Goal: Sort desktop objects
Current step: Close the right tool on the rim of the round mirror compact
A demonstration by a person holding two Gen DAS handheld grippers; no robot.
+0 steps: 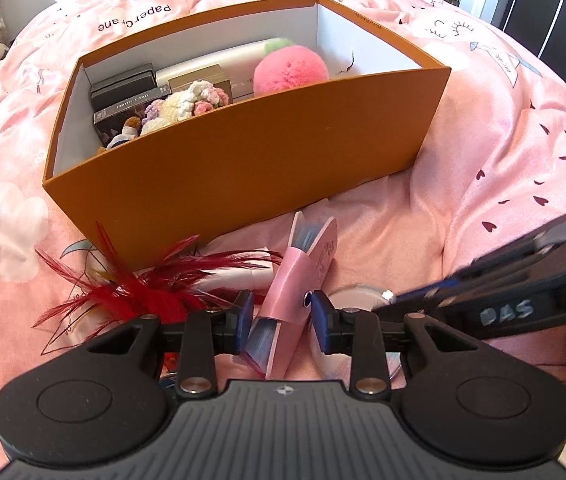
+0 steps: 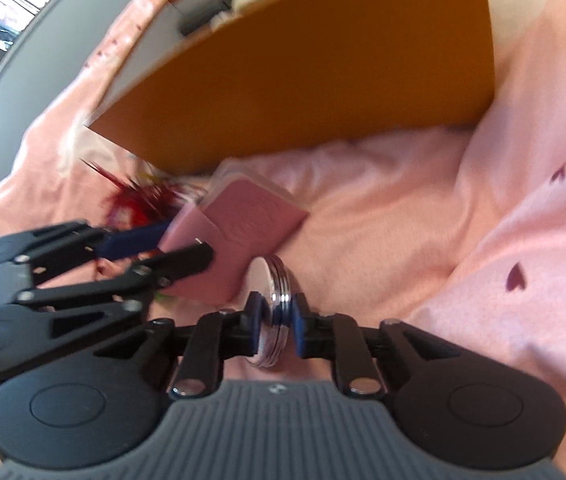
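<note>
My right gripper (image 2: 277,322) has its jaws nearly shut on the rim of a slick, hard round compact (image 2: 273,308) over the bed, while my left gripper (image 1: 281,320), half open, pinches the light, floppy pink booklet (image 1: 295,280) mid-spine near the orange box (image 1: 243,152).

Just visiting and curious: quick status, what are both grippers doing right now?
Left gripper around pink notebook, grip unclear. Right gripper shut on round silver compact. Orange box ahead, nothing blocking.

Orange box (image 2: 303,60) top cut off and blurred in right wrist view; red feathers (image 2: 139,200) smeared.
</note>
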